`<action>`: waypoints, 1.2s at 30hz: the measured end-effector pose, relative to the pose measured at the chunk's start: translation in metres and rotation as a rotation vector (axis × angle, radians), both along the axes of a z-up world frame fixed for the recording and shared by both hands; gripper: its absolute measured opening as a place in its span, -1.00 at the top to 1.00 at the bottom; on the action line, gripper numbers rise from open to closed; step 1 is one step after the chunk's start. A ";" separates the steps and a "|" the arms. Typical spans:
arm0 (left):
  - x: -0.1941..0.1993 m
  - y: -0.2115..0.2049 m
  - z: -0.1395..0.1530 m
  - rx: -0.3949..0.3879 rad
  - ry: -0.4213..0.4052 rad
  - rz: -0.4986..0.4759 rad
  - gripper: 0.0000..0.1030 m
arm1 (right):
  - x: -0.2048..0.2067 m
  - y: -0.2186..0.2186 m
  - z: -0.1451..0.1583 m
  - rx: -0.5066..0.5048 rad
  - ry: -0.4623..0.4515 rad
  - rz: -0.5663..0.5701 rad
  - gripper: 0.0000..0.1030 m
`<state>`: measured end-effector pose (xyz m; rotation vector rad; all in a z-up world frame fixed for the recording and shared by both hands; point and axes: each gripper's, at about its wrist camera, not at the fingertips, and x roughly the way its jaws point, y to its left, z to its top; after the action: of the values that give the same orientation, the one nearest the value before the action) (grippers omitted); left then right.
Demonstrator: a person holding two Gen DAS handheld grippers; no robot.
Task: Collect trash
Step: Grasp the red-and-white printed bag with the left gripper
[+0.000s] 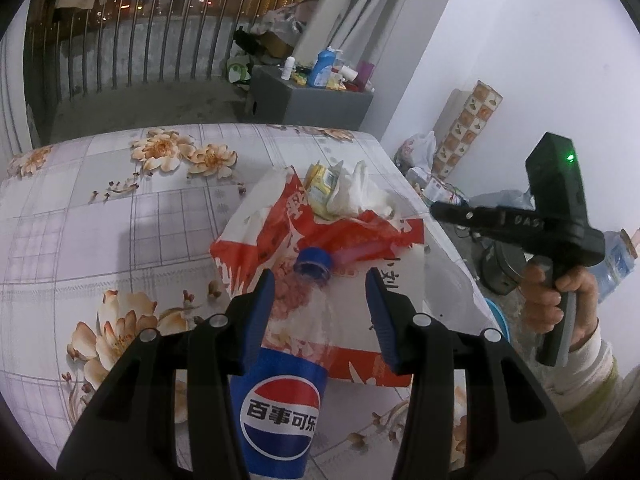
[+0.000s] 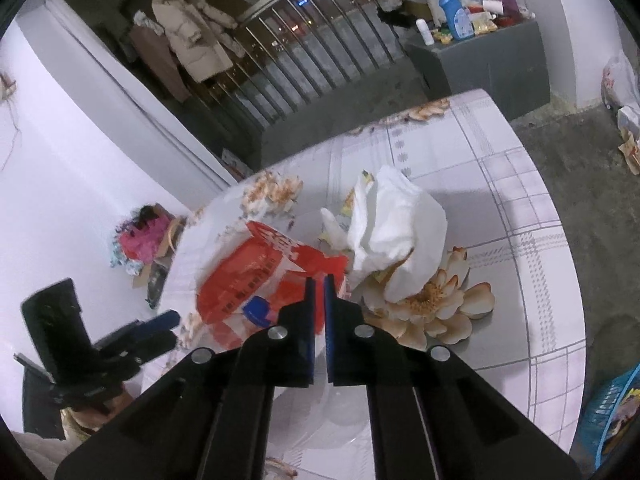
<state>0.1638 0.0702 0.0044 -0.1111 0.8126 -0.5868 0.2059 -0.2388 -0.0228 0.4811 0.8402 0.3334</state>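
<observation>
An empty Pepsi bottle point(image 1: 280, 400) with a blue cap point(image 1: 313, 266) lies lengthwise between the blue fingers of my left gripper point(image 1: 320, 304), which looks shut on it above the floral table point(image 1: 100, 220). Just beyond the cap lies a red-and-white plastic bag point(image 1: 272, 220), with a crumpled white tissue point(image 1: 360, 192) and a yellow wrapper point(image 1: 320, 180) behind it. My right gripper point(image 2: 318, 280) is shut, its tips at the near edge of the red bag point(image 2: 248, 276) beside the tissue point(image 2: 400, 224). Whether it pinches the bag I cannot tell. A hand point(image 1: 560, 296) holds this right gripper point(image 1: 436, 208) by the table's right edge.
A grey cabinet point(image 1: 312, 100) crowded with bottles stands beyond the table, in front of a metal railing point(image 1: 140, 32). Bags and boxes point(image 1: 420, 152) sit on the floor by the right wall. A blue basket point(image 2: 612, 412) is low at the table's right side.
</observation>
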 end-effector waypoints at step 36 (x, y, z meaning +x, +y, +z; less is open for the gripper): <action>0.077 -0.104 -0.037 0.130 0.084 -0.152 0.19 | -0.037 0.019 -0.047 -0.189 0.192 0.037 0.69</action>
<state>0.2411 -0.0339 -0.0326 0.0462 0.9437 -0.6740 0.1692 -0.2196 -0.0700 0.3252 1.0576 0.2408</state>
